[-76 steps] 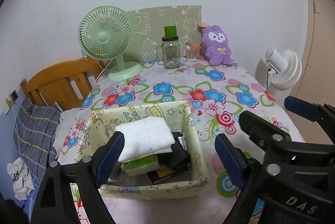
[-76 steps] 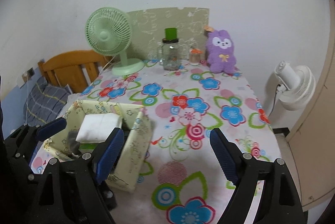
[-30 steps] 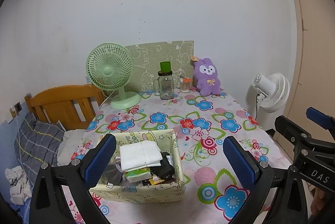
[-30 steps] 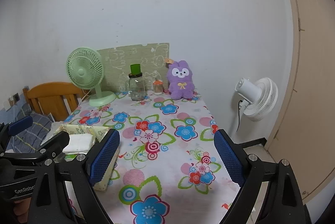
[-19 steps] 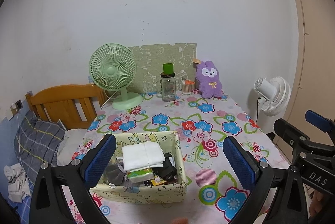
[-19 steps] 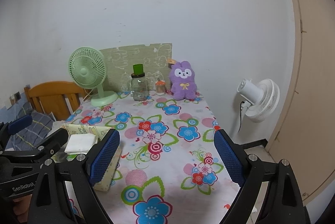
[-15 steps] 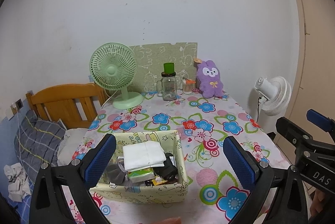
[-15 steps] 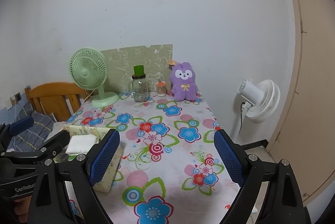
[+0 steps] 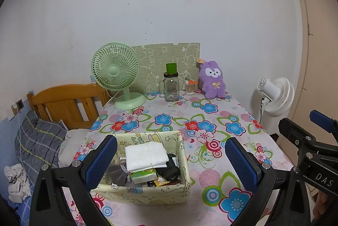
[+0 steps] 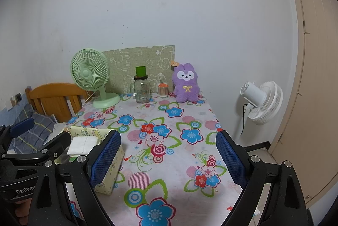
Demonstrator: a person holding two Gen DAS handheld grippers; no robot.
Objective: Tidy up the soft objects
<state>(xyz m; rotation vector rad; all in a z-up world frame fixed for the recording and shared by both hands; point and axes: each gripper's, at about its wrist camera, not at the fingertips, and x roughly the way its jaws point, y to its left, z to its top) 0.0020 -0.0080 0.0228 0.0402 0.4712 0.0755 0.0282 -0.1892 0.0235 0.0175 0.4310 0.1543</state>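
On the left, the fabric storage box (image 9: 145, 190) sits on the near-left part of the flowered surface (image 9: 211, 120), just ahead of the left gripper (image 9: 169, 159). Its blue-padded fingers (image 9: 99, 160) are spread wide and hold nothing. The box is already full: a folded white cloth (image 9: 145, 155) lies on top, with a green tissue pack (image 9: 143, 176), a grey bundle and dark items under it. This side looks finished, so the left gripper mainly needs to stay out of the way, or steady the soft box wall if something more goes in.

Further right, the middle of the surface is bare. At the far edge stand a green desk fan (image 10: 90, 78), a glass jar with a green lid (image 10: 142, 88), a small orange-topped container (image 10: 163, 89) and the purple plush rabbit (image 10: 186, 83), the 1 soft thing left outside the box.

The right gripper (image 10: 169, 159) hovers over the near edge, fingers (image 10: 230, 159) parted and empty, well apart from the rabbit. If the rabbit is next, it should travel far forward, come in from the rabbit's free right side so as not to knock the container or jar, and close around the body, which will squash, so a deep, central pinch is safer than a tip hold.
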